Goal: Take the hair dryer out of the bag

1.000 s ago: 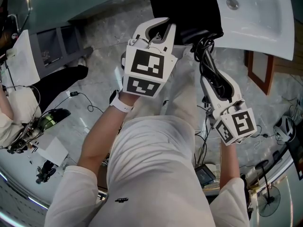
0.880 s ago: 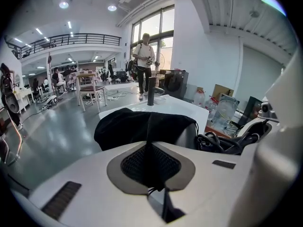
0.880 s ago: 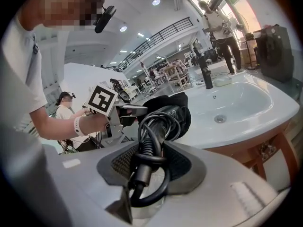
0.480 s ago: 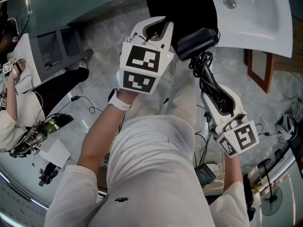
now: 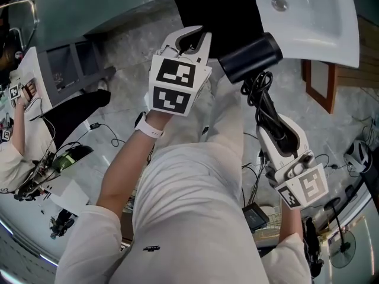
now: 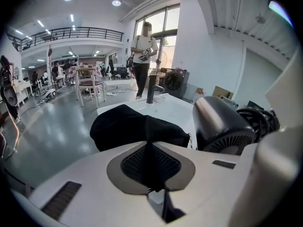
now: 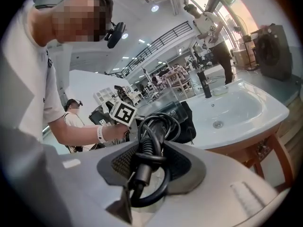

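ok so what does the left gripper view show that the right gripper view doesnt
Only the left gripper view: the left gripper shut on a fold of the black bag, and the hair dryer with its rear grille. Only the right gripper view: the right gripper shut on the hair dryer by its coiled cord, plus the basin and its drain. Both: bag, hair dryer and white basin.

Black hair dryer [image 5: 250,57], black bag [image 5: 207,10], white sink [image 5: 314,22], grey marbled floor [image 5: 130,40].

Can't read any text, brand or number anywhere. Just black-and-white square marker patterns on the left cube [image 5: 173,86] and right cube [image 5: 305,187].
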Demonstrator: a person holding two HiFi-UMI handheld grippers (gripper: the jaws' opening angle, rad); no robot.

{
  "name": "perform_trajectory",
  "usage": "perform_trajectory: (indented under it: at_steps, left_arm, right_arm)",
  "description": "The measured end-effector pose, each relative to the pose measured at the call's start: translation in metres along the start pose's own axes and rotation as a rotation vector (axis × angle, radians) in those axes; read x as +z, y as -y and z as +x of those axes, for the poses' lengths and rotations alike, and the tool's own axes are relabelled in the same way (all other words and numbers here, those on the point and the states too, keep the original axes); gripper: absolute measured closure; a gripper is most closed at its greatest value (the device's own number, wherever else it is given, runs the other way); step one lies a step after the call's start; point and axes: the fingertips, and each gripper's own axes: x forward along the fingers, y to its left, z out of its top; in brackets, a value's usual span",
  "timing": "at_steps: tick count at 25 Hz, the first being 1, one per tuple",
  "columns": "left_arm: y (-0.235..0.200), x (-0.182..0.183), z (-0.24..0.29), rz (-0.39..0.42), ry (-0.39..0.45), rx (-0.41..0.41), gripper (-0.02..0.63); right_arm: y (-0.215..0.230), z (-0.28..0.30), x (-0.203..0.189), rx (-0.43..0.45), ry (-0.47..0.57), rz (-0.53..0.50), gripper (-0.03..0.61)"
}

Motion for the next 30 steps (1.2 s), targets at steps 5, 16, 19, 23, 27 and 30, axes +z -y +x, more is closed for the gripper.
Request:
perform_trajectory:
  at_steps: [5,16,19,23,27,30]
  left_arm:
    - [0.003,-0.012,-0.001,0.019,-0.034,0.0,0.594]
    - [0.022,-0.031,-0.002,0.056,-0.106,-0.073,0.476]
    - [0.027,-0.036,-0.01,0.056,-0.105,-0.088,0.456]
    - [0.032,-0.033,-0.02,0.053,-0.094,-0.106,0.421]
    - [0.034,-0.026,-0.037,0.04,-0.065,-0.104,0.423]
    - [0.034,-0.02,-0.052,0.028,-0.043,-0.095,0.53]
  right_arm:
    - [-0.002,-0.013,0.014,-0.031,0.052,0.025,0.411]
    - [0.0,-0.02,0.051,-0.085,0.176,0.085,0.411]
    - [-0.001,-0.019,0.059,-0.106,0.215,0.109,0.411]
    - [-0.002,-0.019,0.074,-0.13,0.261,0.128,0.411]
    - [-0.005,-0.022,0.084,-0.148,0.288,0.126,0.411]
    - [-0.008,-0.022,0.09,-0.155,0.307,0.116,0.411]
